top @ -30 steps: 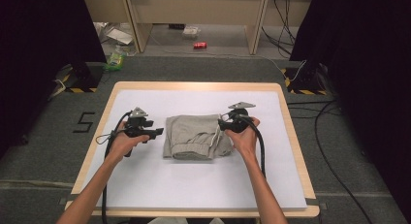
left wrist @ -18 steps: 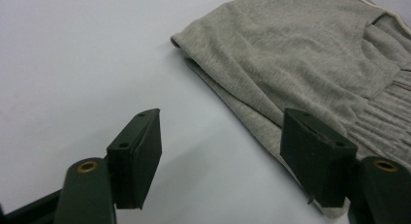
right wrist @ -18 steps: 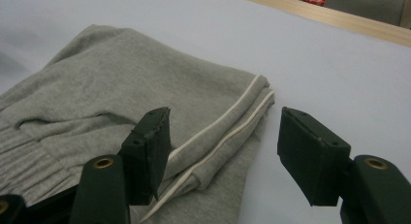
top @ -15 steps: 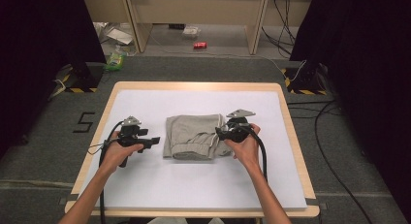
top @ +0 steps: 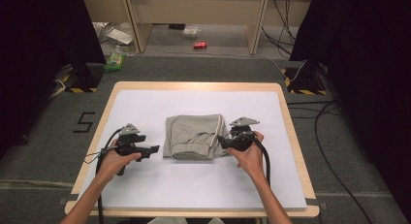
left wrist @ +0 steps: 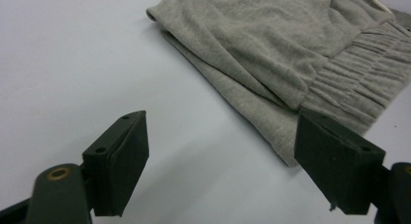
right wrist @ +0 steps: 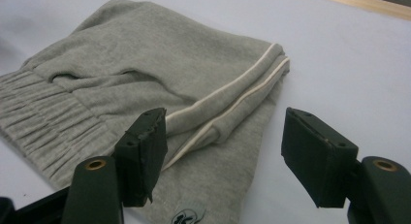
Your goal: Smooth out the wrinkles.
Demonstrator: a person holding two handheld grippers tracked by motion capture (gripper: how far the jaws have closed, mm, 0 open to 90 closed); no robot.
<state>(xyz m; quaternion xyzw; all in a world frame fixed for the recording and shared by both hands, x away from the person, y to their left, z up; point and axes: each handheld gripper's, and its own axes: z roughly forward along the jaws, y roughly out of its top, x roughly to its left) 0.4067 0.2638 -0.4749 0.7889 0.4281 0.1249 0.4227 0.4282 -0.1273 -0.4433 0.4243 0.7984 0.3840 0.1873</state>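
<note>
**Left gripper off the folded garment, jaws wide**

Left gripper (left wrist: 218, 170) has jaws that have just been opening and now stand wide apart, nothing between them but bare white table surface (left wrist: 72, 64). Folded grey garment (left wrist: 271, 49) lies flat ahead, upper right. Its ribbed elastic waistband (left wrist: 361, 76) runs along the right edge, just behind the right-hand jaw. A folded corner points toward the top. Pads touch no cloth.
</note>
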